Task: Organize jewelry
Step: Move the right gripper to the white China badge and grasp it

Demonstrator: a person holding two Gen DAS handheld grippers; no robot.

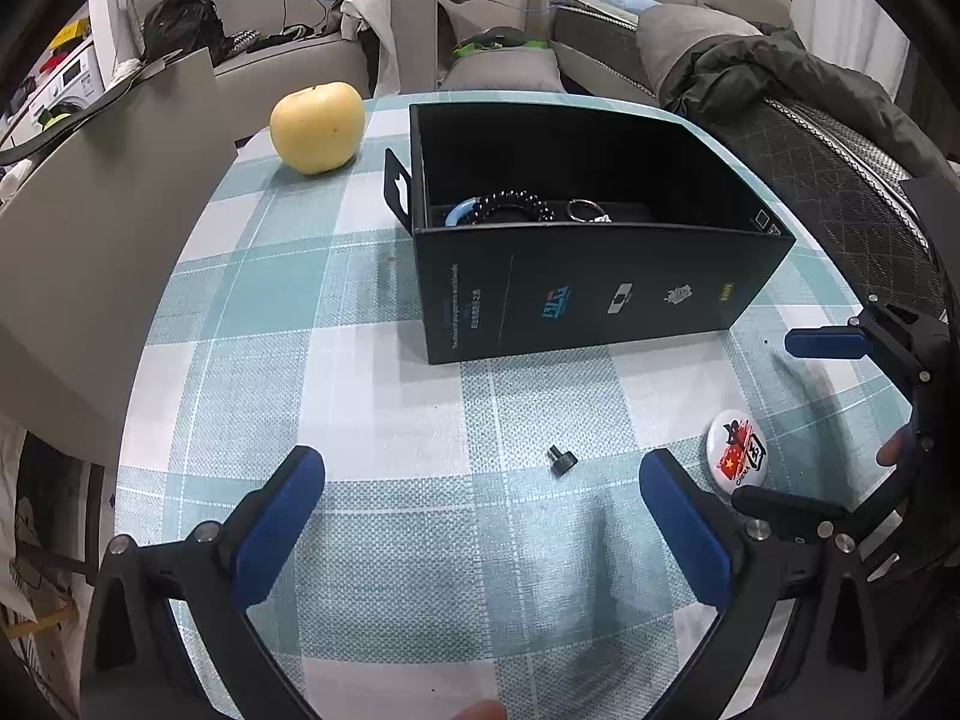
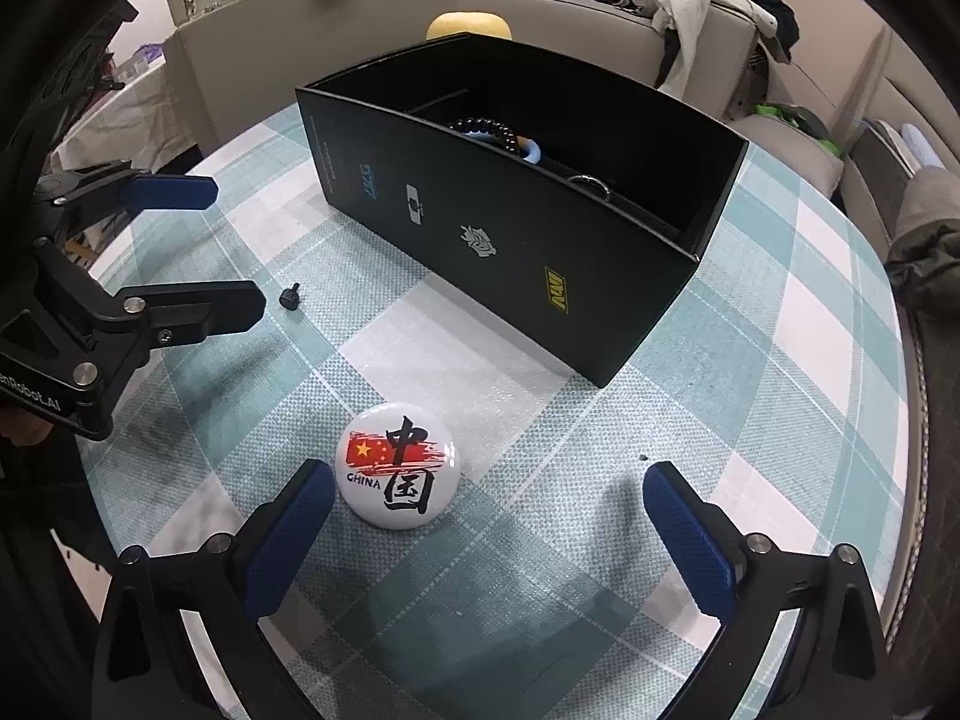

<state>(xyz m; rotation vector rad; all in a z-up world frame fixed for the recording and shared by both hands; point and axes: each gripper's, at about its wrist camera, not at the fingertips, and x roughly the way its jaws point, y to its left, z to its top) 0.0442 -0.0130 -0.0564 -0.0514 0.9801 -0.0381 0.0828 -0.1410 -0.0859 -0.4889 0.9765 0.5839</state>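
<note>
A black open box stands on the checked tablecloth. Inside lie a black bead bracelet, a light blue ring and a metal ring. A white round China badge lies in front of the box. A small black stud lies on the cloth. My left gripper is open and empty, just short of the stud. My right gripper is open, its left finger beside the badge.
A yellow apple sits behind the box to the left; its top shows in the right wrist view. A grey board stands at the table's left. Sofas with clothes ring the table.
</note>
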